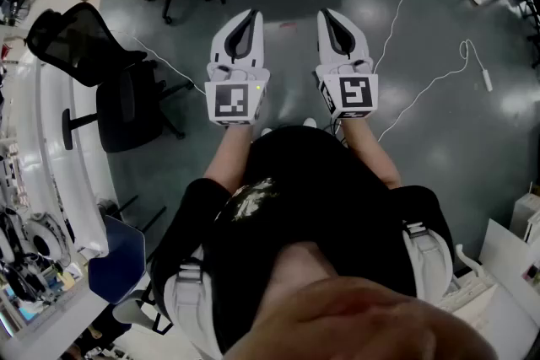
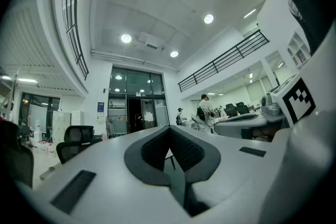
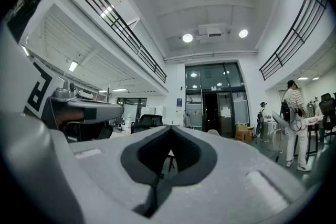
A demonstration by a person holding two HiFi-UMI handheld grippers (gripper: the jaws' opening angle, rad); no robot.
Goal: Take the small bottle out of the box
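The left gripper (image 1: 246,14) sits in the upper middle of the head view, and its 2 jaws are pressed together with nothing between them. The left gripper view shows this too: the dark pads meet at the tip (image 2: 169,128) and only the room lies past them. The right gripper (image 1: 332,14) is just beside it, to the right. Its jaws are also pressed together and empty (image 3: 169,128).

Both point away from the person, side by side, and near each other but not touching. They are held out over the bare grey floor (image 1: 439,21), not over a table. I think this is a waiting pose, with the hands level and ready, because there is nothing here to grab.

A black office chair (image 1: 110,72) stands at the left of the head view. A white cable (image 1: 422,88) runs across the floor at the right.

The small bottle and the box are not in any view. They may be somewhere out of frame, so the task looks not started yet.
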